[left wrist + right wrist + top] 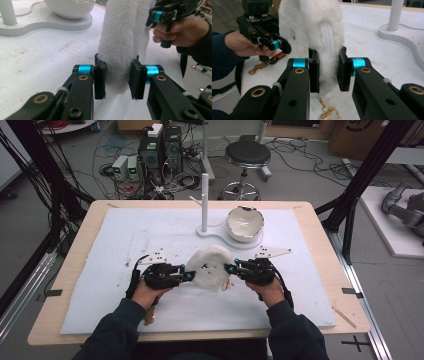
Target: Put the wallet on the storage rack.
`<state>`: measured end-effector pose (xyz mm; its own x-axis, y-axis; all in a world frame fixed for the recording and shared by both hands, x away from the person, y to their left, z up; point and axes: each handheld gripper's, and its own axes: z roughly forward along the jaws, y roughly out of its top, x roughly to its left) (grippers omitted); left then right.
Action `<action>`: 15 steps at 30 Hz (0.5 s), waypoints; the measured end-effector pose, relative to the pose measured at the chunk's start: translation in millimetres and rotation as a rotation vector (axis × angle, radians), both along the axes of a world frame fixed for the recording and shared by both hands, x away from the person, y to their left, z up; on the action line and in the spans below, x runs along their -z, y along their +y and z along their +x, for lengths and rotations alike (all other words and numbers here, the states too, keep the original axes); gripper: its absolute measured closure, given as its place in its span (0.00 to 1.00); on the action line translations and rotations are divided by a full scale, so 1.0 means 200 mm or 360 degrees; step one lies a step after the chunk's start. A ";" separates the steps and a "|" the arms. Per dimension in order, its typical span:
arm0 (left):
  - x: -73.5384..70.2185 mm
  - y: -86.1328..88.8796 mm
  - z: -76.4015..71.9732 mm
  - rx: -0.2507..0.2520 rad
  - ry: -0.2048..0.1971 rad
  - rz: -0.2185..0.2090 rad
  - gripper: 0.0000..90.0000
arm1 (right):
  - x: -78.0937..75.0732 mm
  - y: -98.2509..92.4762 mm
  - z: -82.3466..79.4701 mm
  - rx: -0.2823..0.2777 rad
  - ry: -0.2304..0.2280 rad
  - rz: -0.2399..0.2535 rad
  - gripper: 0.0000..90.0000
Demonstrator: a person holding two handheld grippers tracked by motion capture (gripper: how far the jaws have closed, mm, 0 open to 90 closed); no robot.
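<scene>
A white fluffy bag [212, 267] is held up off the white mat [125, 235], between my two grippers. My left gripper [191, 274] grips its left edge; in the left gripper view its pads [100, 77] press into the fur [122, 35]. My right gripper [229, 268] is shut on the right edge, its pads [314, 72] squeezing the fur and a white braided cord [327, 37]. A gold chain [325, 111] dangles below the bag. Each gripper view also shows the other hand's gripper, the right [160, 15] and the left [279, 45], clamped on the bag's far side.
Behind the bag, a white stand with an upright pole [204, 202] carries a cracked white bowl [244, 223] on its base [220, 238]. A brown strap with a metal clasp [265, 63] hangs near the left hand. A stool [247, 155] and cables lie on the floor beyond the table.
</scene>
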<state>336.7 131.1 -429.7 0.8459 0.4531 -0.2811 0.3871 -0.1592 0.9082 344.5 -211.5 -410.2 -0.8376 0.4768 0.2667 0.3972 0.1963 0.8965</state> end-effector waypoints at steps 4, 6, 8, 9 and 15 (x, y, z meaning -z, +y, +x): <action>0.00 0.03 0.01 -0.0084 0.0002 0.0023 0.66 | -0.01 -0.01 -0.01 0.0018 -0.0065 -0.0030 0.85; 0.00 0.04 0.02 -0.0126 -0.0007 0.0030 0.56 | -0.02 -0.02 -0.01 0.0042 -0.0086 -0.0041 0.85; 0.00 0.06 0.02 -0.0166 -0.0007 0.0023 0.49 | -0.03 -0.04 -0.01 0.0061 -0.0104 -0.0047 0.85; -0.01 0.08 0.03 -0.0193 -0.0022 0.0025 0.47 | -0.04 -0.04 -0.01 0.0075 -0.0110 -0.0049 0.85; -0.03 0.21 0.04 -0.0352 -0.0089 -0.0011 0.39 | -0.11 -0.09 0.00 0.0138 -0.0210 -0.0105 0.85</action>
<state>345.4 172.7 -424.0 0.7407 0.6274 -0.2404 0.3610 -0.0699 0.9299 345.0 -229.3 -389.1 -0.8182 0.5616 0.1230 0.2952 0.2268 0.9281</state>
